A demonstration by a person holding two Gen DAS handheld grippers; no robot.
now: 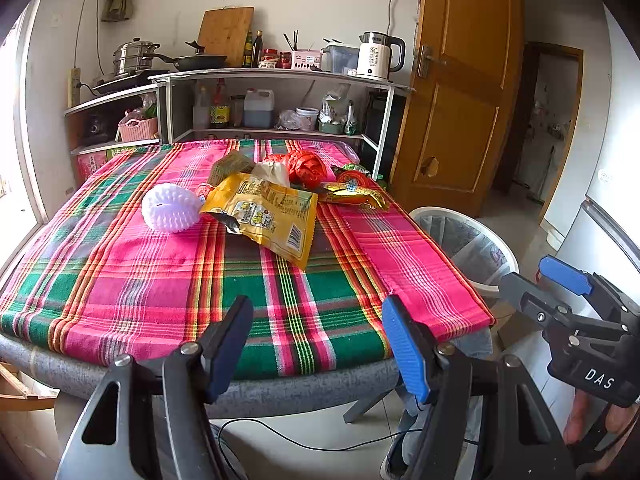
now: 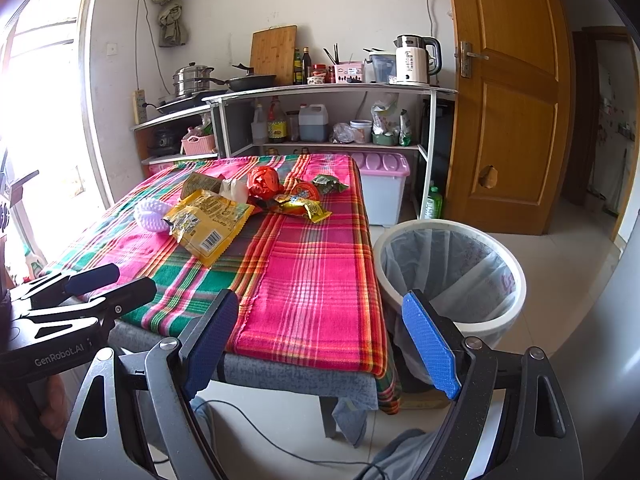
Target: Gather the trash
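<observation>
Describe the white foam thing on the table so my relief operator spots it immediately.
On the plaid tablecloth, find the wrapper pile at the middle. At its window-side end, touching the yellow snack bag, lies the foam fruit net, the only white, knobbly, egg-shaped piece.

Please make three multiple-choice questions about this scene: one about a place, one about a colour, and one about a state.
1. Where does the waste bin stand?
A. on the table
B. on the floor beside the table
C. on the shelf

2. What colour is the large snack bag nearest the grippers?
A. yellow
B. blue
C. black

3. How is the left gripper?
A. shut on a wrapper
B. open and empty
C. shut on the foam net

Answers: B, the bin sits on the tiles at the table's edge. A, its printed face is yellow. B, its jaws stand wide apart, holding nothing.
</observation>
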